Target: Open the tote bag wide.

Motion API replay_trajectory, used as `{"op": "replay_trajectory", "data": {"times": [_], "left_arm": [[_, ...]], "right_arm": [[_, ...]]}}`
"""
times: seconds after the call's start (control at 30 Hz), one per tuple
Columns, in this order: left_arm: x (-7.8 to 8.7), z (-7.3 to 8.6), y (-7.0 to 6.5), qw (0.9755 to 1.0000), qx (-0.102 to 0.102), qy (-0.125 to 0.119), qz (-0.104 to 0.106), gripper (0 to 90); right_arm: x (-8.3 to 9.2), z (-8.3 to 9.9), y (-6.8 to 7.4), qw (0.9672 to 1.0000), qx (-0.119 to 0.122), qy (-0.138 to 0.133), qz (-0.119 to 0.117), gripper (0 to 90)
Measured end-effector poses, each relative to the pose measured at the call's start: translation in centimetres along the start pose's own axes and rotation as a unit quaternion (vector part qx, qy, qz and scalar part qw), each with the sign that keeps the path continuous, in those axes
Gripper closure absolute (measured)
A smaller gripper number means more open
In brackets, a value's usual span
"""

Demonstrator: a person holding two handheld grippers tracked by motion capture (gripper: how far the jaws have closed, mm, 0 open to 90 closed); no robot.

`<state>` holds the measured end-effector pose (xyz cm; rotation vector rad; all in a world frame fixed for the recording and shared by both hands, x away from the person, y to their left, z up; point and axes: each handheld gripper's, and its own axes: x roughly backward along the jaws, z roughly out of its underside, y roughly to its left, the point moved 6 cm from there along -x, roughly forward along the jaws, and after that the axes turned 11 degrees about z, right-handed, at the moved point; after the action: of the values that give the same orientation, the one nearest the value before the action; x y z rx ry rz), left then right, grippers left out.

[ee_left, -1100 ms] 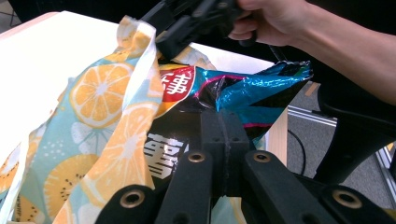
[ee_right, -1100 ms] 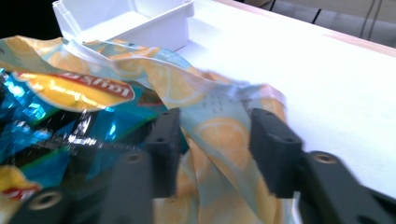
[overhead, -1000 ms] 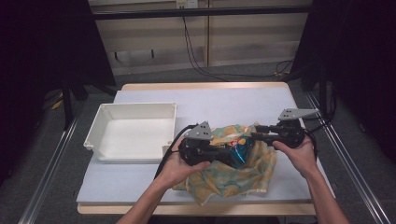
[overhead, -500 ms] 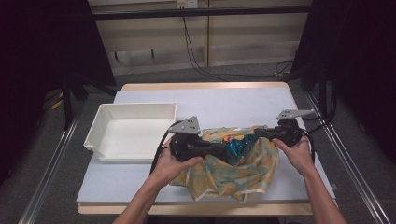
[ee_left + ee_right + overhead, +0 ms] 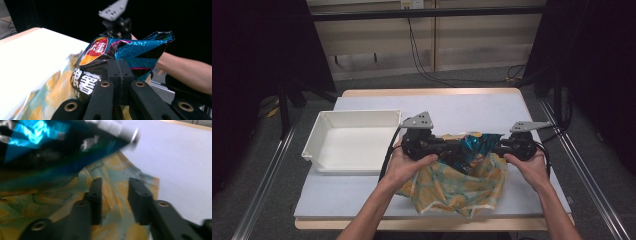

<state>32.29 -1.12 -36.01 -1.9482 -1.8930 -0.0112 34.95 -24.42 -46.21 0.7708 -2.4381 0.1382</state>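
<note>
A blue and black chip bag (image 5: 469, 150) hangs between the two hands above a yellow-green patterned cloth bag (image 5: 452, 187) on the table. My left gripper (image 5: 448, 150) is shut on the chip bag's (image 5: 125, 52) crumpled edge; the jaws (image 5: 120, 66) pinch the foil. My right gripper (image 5: 498, 148) sits at the chip bag's other end, by the cloth. Its jaws (image 5: 115, 182) have just been opening and stand apart over the cloth bag (image 5: 50, 202), with nothing pressed between the pads. The chip bag (image 5: 37, 145) shows blurred above them.
A white tray (image 5: 314, 145) stands at the left of the grey mat (image 5: 472, 107), close to my left hand. Metal rails run along both sides of the table.
My left gripper has risen slightly with the chip bag, which now shows more above the cloth bag. The right hand has stayed about where it was.
</note>
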Motion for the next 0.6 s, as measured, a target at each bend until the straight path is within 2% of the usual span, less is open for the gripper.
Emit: {"op": "replay_trajectory", "data": {"times": [0.07,0.1,0.27,0.43,0.6], "left_arm": [[-0.1,-0.2,0.1,1.0000,0.003,-0.005,-0.001,90.0],[-0.2,-0.6,0.3,1.0000,0.003,-0.003,-0.004,90.0],[-0.4,-1.1,0.7,1.0000,0.005,-0.001,-0.005,90.0],[-1.1,-2.0,0.7,0.9999,-0.004,0.003,-0.010,90.0],[-1.5,-2.9,0.8,1.0000,-0.005,0.001,-0.008,90.0]], "right_arm": [[0.3,0.0,0.0,1.0000,0.000,0.000,0.003,60.9],[0.8,0.1,0.0,1.0000,0.003,-0.003,0.008,55.4],[2.0,0.0,0.2,0.9998,0.006,-0.009,0.018,51.4],[3.2,0.4,0.7,0.9996,0.009,-0.017,0.020,45.2],[4.2,0.6,1.0,0.9993,0.011,-0.026,0.026,41.9]]}}
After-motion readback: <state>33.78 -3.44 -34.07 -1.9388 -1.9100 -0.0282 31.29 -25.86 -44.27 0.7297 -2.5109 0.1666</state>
